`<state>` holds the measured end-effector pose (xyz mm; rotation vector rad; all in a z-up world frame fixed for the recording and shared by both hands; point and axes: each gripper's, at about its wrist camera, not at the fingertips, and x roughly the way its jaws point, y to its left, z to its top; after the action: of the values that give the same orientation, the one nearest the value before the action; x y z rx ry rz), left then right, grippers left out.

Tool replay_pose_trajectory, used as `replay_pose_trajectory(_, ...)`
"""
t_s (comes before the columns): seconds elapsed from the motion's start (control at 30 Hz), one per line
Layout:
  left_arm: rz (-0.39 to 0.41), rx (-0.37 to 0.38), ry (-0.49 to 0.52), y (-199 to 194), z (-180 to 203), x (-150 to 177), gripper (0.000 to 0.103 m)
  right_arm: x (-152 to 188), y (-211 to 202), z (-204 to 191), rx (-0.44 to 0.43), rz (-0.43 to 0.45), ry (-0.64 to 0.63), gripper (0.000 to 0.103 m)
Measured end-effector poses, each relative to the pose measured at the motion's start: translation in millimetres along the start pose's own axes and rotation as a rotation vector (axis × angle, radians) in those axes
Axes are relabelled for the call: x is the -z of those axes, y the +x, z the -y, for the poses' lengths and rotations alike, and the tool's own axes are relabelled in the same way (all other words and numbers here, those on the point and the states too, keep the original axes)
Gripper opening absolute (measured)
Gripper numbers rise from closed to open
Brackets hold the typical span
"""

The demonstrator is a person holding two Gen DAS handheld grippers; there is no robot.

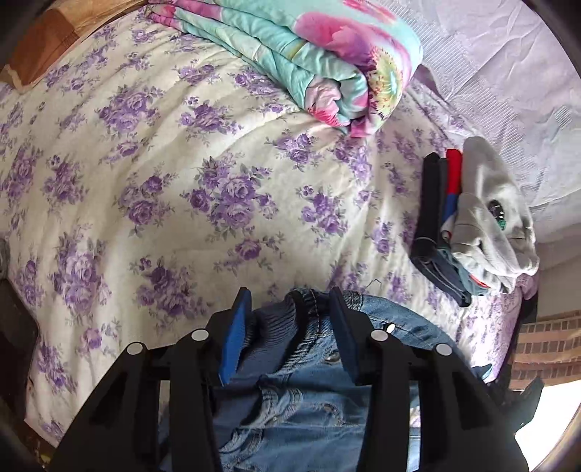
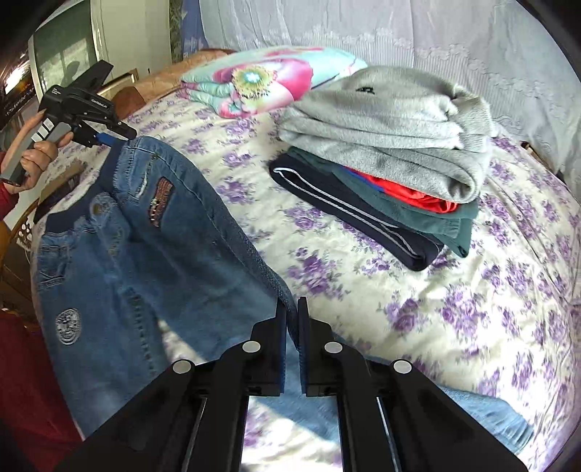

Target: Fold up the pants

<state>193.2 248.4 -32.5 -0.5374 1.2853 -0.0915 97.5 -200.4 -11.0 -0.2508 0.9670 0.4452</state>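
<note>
A pair of blue jeans [image 2: 163, 247] hangs stretched over a bed, held up between both grippers. In the left wrist view the left gripper [image 1: 290, 294] has the bunched elastic waistband of the jeans [image 1: 308, 399] pinched between its blue pads. The right wrist view shows that same left gripper [image 2: 116, 139] at the top left, held by a person's hand [image 2: 36, 156] and clamped on the waistband corner. My right gripper [image 2: 292, 303] is shut on the jeans' side seam, which runs up between its two fingers. The lower legs drop out of sight under the gripper body.
A stack of folded clothes [image 2: 381, 145] topped by a grey sweater lies on the floral bedsheet [image 2: 417, 290], to the right of the jeans. A folded pink and teal quilt [image 2: 261, 80] sits behind it. White lace curtain [image 2: 399, 29] lines the far side. Brick floor [image 1: 552, 345] shows past the bed edge.
</note>
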Motion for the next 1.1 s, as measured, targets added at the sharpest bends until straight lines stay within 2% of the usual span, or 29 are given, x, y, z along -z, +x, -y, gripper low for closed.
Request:
replay_pose_trajectory(0.07,-0.005,0.035,-0.036,-8,-7,8,0.048,9,-12,-9,0.001,0.018,0.017,0.006)
replay_pose_trajectory(0.13,0.007,0.047,-0.092,-22,-17,21,0.063,18,-21,-20,0.004,0.028,0.032,0.005)
replay_pose_trajectory(0.23,0.013,0.103,-0.145,-42,-25,42,0.077,36,-30,-36,-0.006,0.033,0.066,0.005)
replay_pose_trajectory(0.3,-0.006,0.151,-0.167,-50,-21,58,0.081,47,-34,-47,-0.007,0.034,0.077,0.005)
replay_pose_trajectory(0.43,-0.106,0.182,-0.167,-34,2,73,0.081,68,-37,-63,-0.027,0.046,0.120,0.005)
replay_pose_trajectory(0.53,-0.133,0.196,-0.212,-21,16,76,0.081,83,-41,-74,-0.022,0.044,0.118,0.005)
replay_pose_trajectory(0.63,-0.107,0.124,-0.238,-15,26,74,0.082,99,-45,-77,-0.010,0.043,0.140,0.001)
replay_pose_trajectory(0.7,-0.110,0.059,-0.259,-6,21,68,0.082,110,-47,-73,-0.005,0.041,0.177,0.000)
replay_pose_trajectory(0.73,-0.113,0.049,-0.282,-1,15,65,0.082,116,-47,-70,-0.003,0.037,0.200,0.000)
replay_pose_trajectory(0.87,-0.149,0.100,-0.351,16,-2,58,0.079,129,-56,-65,-0.024,0.061,0.254,0.001)
replay_pose_trajectory(0.9,-0.147,0.117,-0.343,15,-2,58,0.071,128,-60,-68,-0.020,0.077,0.250,0.002)
replay_pose_trajectory(0.93,-0.142,0.122,-0.331,14,1,59,0.064,126,-64,-71,-0.008,0.093,0.237,0.005)
replay_pose_trajectory(0.97,-0.136,0.126,-0.321,12,3,61,0.061,123,-65,-75,0.005,0.108,0.219,0.015)
replay_pose_trajectory(1.0,-0.129,0.126,-0.309,10,5,64,0.056,118,-64,-79,0.010,0.116,0.202,0.031)
replay_pose_trajectory(1.03,-0.125,0.126,-0.294,8,7,66,0.050,112,-62,-82,0.020,0.127,0.191,0.064)
replay_pose_trajectory(1.1,-0.127,0.134,-0.282,4,8,71,0.045,100,-55,-91,0.021,0.143,0.157,0.067)
